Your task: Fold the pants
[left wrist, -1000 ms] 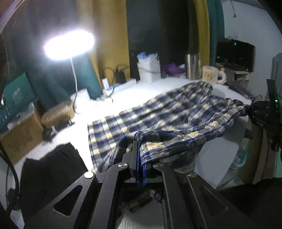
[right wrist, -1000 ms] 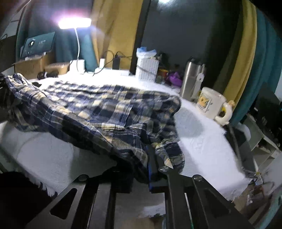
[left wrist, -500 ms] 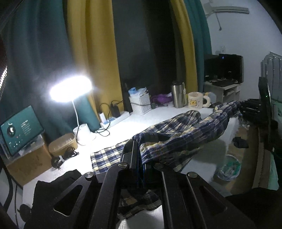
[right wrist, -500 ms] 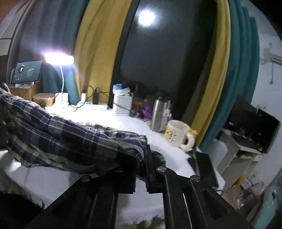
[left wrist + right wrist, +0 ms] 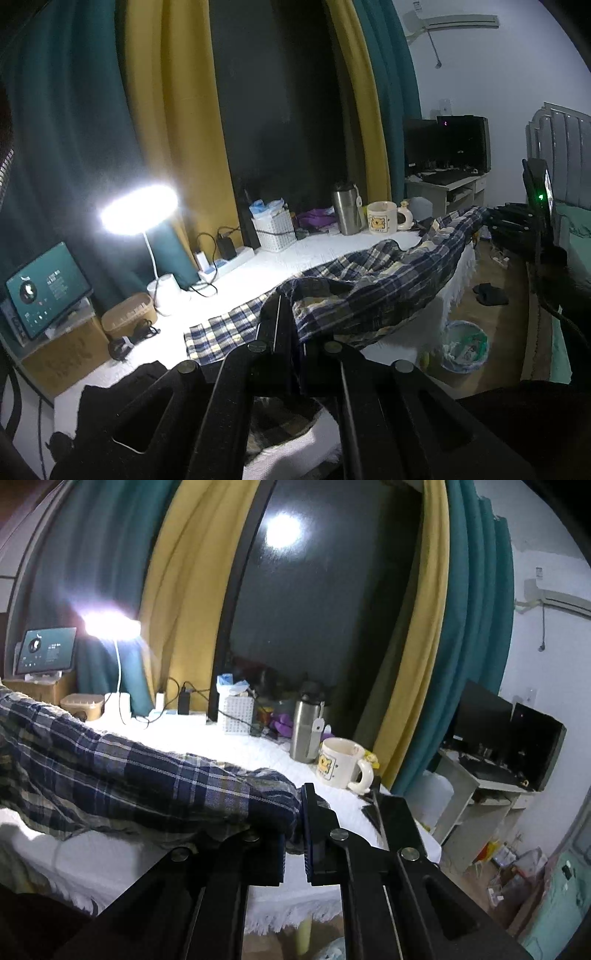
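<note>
The plaid pants (image 5: 369,284) hang stretched between both hands above the white-covered desk (image 5: 280,258), one end trailing flat on the cloth. The left gripper (image 5: 291,325) is clenched on one bunched edge, and the right gripper (image 5: 295,827) is clenched on the other. To fold well, I judge both grips should hold firm and level, carrying the lifted edge evenly over the flat part, clear of the mug (image 5: 341,764) and steel flask (image 5: 306,727).
</note>
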A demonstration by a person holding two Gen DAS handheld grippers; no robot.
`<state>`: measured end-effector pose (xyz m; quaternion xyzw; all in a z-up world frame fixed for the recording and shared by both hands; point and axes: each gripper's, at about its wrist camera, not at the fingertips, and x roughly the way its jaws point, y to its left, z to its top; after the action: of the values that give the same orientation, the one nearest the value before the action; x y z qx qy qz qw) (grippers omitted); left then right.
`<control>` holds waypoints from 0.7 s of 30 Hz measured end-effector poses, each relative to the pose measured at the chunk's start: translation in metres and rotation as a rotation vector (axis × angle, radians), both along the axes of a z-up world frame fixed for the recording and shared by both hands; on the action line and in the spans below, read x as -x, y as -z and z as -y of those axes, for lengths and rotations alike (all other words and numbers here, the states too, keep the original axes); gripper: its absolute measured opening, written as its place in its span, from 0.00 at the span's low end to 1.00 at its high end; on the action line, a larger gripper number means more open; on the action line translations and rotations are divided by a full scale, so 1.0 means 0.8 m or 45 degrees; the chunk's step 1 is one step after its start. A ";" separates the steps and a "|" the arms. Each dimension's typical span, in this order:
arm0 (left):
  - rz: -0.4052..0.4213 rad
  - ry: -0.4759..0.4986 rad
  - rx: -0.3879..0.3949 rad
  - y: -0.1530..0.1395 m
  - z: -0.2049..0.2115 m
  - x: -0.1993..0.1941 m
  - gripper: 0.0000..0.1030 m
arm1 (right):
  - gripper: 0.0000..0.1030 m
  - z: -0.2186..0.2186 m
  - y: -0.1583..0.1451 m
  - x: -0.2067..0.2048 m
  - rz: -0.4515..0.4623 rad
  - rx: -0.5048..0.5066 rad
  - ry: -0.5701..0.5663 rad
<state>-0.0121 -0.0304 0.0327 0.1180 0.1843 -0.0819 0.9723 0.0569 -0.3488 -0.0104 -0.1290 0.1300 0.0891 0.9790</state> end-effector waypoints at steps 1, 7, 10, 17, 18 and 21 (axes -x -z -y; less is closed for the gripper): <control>0.009 -0.001 -0.002 -0.002 0.000 0.003 0.02 | 0.07 0.000 -0.003 0.003 0.012 -0.004 -0.002; 0.055 -0.001 -0.033 -0.016 0.003 0.009 0.02 | 0.07 0.001 -0.018 0.008 0.063 -0.035 -0.013; 0.063 -0.006 -0.047 -0.016 0.001 0.001 0.02 | 0.07 -0.003 -0.023 -0.002 0.066 -0.046 -0.020; 0.032 -0.039 -0.018 -0.007 -0.014 -0.031 0.02 | 0.07 -0.017 -0.027 -0.038 0.031 -0.058 -0.039; 0.025 -0.042 -0.012 -0.006 -0.017 -0.036 0.02 | 0.07 -0.019 -0.027 -0.043 0.025 -0.062 -0.041; 0.011 -0.053 0.005 -0.002 -0.025 -0.052 0.02 | 0.07 -0.028 -0.030 -0.058 0.014 -0.065 -0.042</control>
<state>0.0293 -0.0107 0.0342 0.1125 0.1824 -0.0616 0.9748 0.1036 -0.3261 0.0134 -0.1066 0.1199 0.1079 0.9811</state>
